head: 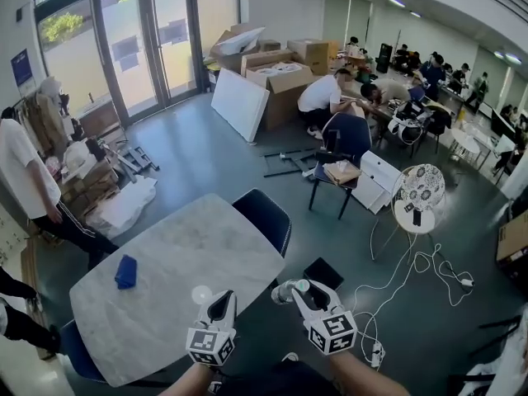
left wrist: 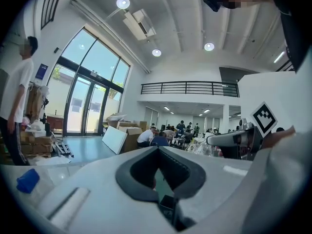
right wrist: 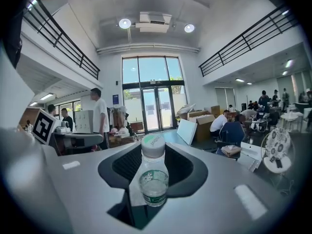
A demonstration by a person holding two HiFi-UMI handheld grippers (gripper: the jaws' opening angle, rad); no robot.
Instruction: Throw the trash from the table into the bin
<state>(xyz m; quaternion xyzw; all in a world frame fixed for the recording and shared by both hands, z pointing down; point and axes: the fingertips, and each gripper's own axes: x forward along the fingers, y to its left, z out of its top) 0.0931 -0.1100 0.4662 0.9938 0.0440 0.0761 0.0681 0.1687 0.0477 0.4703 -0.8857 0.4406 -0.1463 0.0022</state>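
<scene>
My right gripper is shut on a small clear plastic bottle with a white cap and a green label. It holds the bottle just past the near right edge of the pale marble table. My left gripper hovers over the table's near edge, its jaws drawn together with nothing between them. On the table lie a crumpled blue item, also visible in the left gripper view, and a small white round item just left of the left gripper.
A dark blue chair stands at the table's far right side, another further off. White cables trail over the floor at right, by a round side table. A person stands left; cardboard boxes sit behind.
</scene>
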